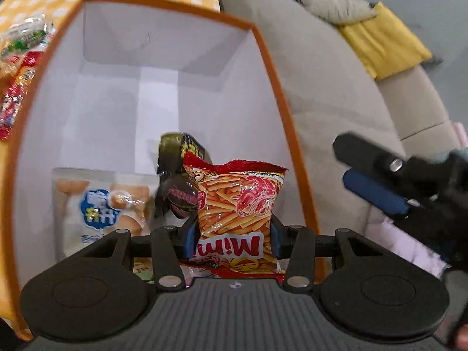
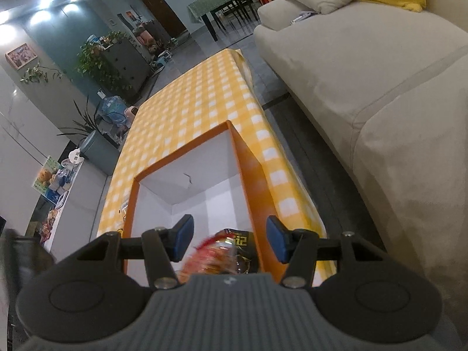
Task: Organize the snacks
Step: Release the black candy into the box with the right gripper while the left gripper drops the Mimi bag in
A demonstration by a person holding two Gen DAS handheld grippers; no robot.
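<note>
mimi shrimp-stick bag [image 1: 237, 207] is being clamped upright between the blue pads of the left gripper [image 1: 232, 238], over the white inside of the orange-rimmed box [image 1: 275, 87], beside a dark packet [image 1: 178, 181] and a white biscuit pack [image 1: 102, 201]. the right gripper [image 2: 229, 238] is being held released, nothing between its pads, above the checked tablecloth [image 2: 190, 108].

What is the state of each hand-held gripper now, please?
Left hand-held gripper: closed on the red Mimi snack bag, over the orange box.
Right hand-held gripper: open, holding nothing.
</note>
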